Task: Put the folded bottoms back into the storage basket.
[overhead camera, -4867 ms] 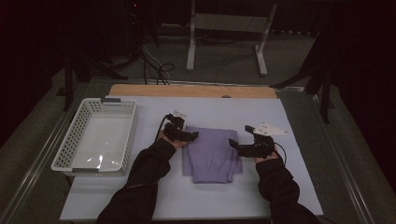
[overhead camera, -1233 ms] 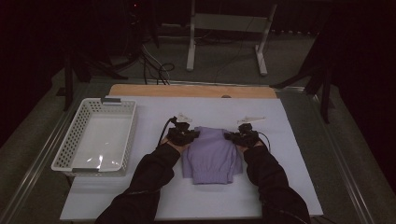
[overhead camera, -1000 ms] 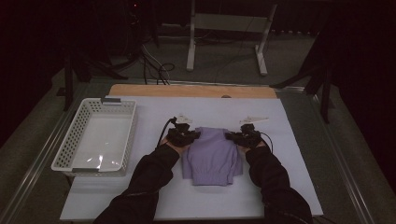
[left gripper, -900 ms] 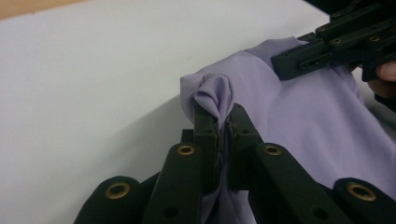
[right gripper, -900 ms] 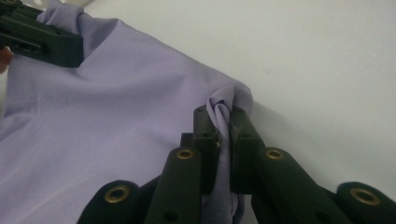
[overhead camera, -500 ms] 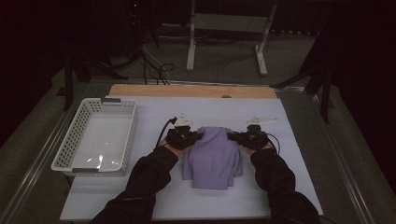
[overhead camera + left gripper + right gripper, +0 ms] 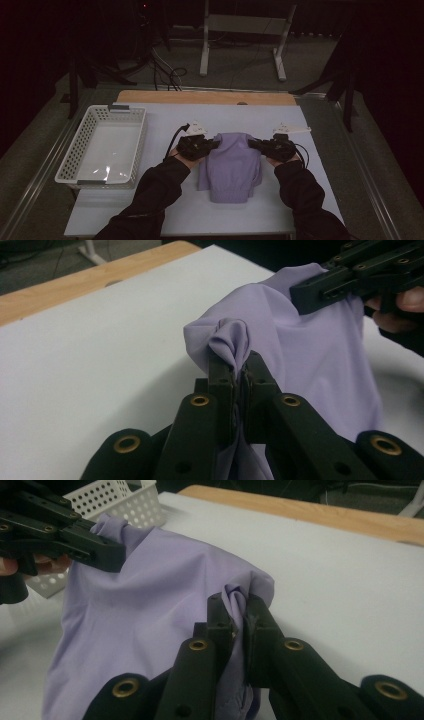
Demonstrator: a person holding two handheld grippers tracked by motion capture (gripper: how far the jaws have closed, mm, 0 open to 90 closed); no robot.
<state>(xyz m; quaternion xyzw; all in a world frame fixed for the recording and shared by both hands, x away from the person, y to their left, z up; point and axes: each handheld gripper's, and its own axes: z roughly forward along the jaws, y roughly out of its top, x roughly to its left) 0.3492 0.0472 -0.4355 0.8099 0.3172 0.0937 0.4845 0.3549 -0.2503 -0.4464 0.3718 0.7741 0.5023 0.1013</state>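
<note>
A white basket sits at the table's left edge, well apart from my work. My left gripper pinches a bunched far-left corner of the lilac garment, and my right gripper pinches its far-right corner. The cloth hangs between them toward me at mid-table, its near hem on the white tabletop.

lilac garment, white perforated basket, black tools, white tabletop

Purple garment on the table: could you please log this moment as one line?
left gripper: shut on purple garment | right gripper: shut on purple garment | far edge lifted | white basket: empty
</note>
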